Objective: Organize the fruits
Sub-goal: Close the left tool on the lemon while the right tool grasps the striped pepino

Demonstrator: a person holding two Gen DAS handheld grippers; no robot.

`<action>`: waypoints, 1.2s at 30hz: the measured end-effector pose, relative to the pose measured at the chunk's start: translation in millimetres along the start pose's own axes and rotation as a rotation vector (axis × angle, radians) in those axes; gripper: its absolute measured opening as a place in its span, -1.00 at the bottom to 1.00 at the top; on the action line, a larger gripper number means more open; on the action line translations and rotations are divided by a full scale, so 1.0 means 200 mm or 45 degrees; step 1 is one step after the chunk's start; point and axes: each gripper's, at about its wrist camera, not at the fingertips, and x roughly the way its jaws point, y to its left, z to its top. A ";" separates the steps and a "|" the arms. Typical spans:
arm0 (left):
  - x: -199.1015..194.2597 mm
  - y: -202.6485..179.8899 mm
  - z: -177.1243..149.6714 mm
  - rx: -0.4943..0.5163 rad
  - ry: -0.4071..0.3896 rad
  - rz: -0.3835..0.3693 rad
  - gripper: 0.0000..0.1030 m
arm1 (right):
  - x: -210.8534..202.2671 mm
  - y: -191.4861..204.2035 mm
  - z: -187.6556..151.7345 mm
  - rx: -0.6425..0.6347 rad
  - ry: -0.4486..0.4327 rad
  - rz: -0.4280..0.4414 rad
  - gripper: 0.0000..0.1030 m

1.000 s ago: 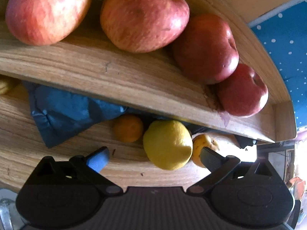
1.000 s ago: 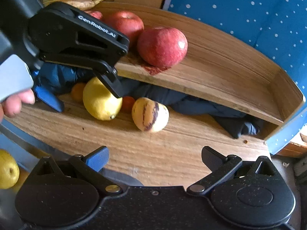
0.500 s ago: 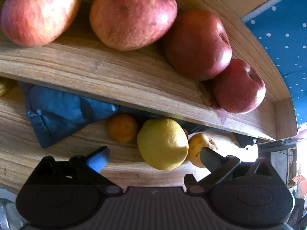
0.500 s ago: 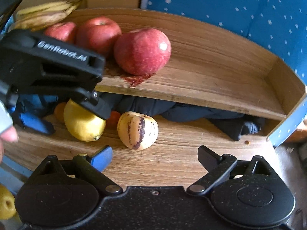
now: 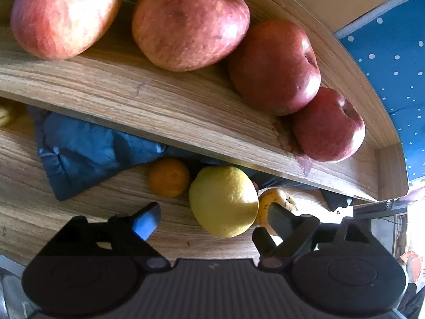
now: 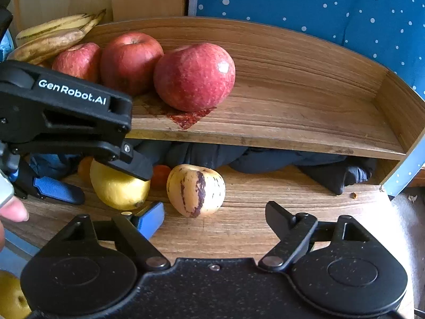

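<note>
On the upper shelf [image 6: 292,122], bananas [image 6: 50,37] and red apples [image 6: 194,77] are already grouped. On the lower shelf, the left gripper [image 6: 106,183] is set with jaws spread around the lemon [image 6: 117,188]; the striped fruit [image 6: 196,190] remains unsorted, before the right gripper [image 6: 215,212], jaws spread, empty.

1. Left gripper [image 5: 212,219] – jaws spread wide around a lemon [image 5: 223,201] on the lower wooden shelf [image 5: 79,212].
2. A small orange [image 5: 169,177] sits just beside the lemon.
3. Four red apples [image 5: 190,26] line the upper shelf [image 5: 159,111] – blue cloth [image 5: 82,148] lies beneath.
</note>
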 end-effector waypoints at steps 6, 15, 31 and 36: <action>-0.01 0.01 -0.02 0.017 0.015 -0.033 0.59 | 0.03 0.00 0.01 0.009 0.011 0.007 0.47; 0.01 -0.02 -0.01 0.027 -0.002 -0.033 0.36 | 0.07 0.00 0.03 0.008 0.007 0.046 0.32; -0.01 0.02 0.03 0.003 -0.008 -0.030 0.28 | 0.15 -0.05 0.10 0.021 0.013 0.132 0.09; -0.02 0.04 0.01 -0.018 -0.025 -0.059 0.17 | 0.13 -0.08 0.07 0.032 -0.004 0.147 0.00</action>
